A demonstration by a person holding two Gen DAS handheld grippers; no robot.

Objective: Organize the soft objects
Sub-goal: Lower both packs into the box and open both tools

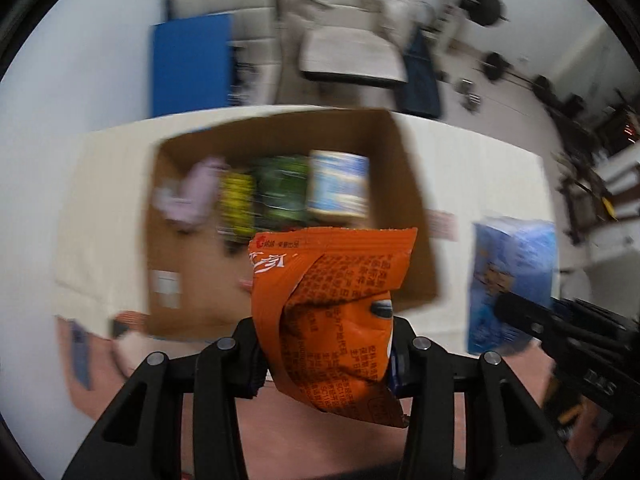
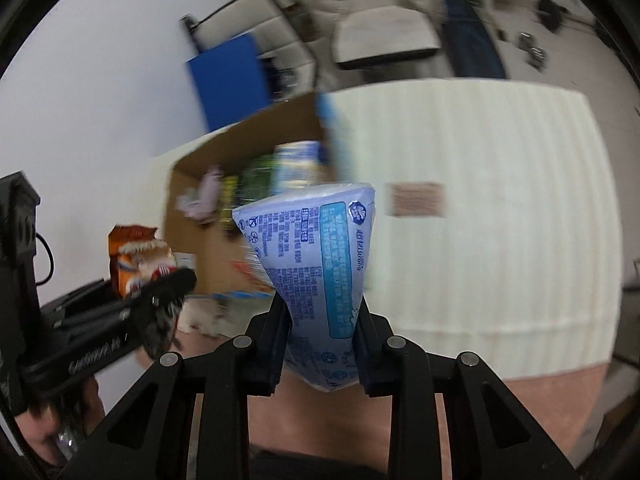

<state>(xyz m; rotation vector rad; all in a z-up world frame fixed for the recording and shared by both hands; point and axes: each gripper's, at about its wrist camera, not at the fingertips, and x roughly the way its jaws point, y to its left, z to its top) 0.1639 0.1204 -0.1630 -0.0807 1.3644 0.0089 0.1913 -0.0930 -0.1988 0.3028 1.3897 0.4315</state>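
Observation:
My left gripper is shut on an orange snack bag, held in the air in front of an open cardboard box. The box holds a pink soft item, green packs and a blue-white pack. My right gripper is shut on a light blue tissue pack, also in the air, to the right of the box. The tissue pack also shows in the left wrist view, and the orange bag in the right wrist view.
The box stands on a table with a cream ribbed cloth. Behind it are a blue panel, a beige chair and weights on the floor. Small items lie on the reddish floor below the table's edge.

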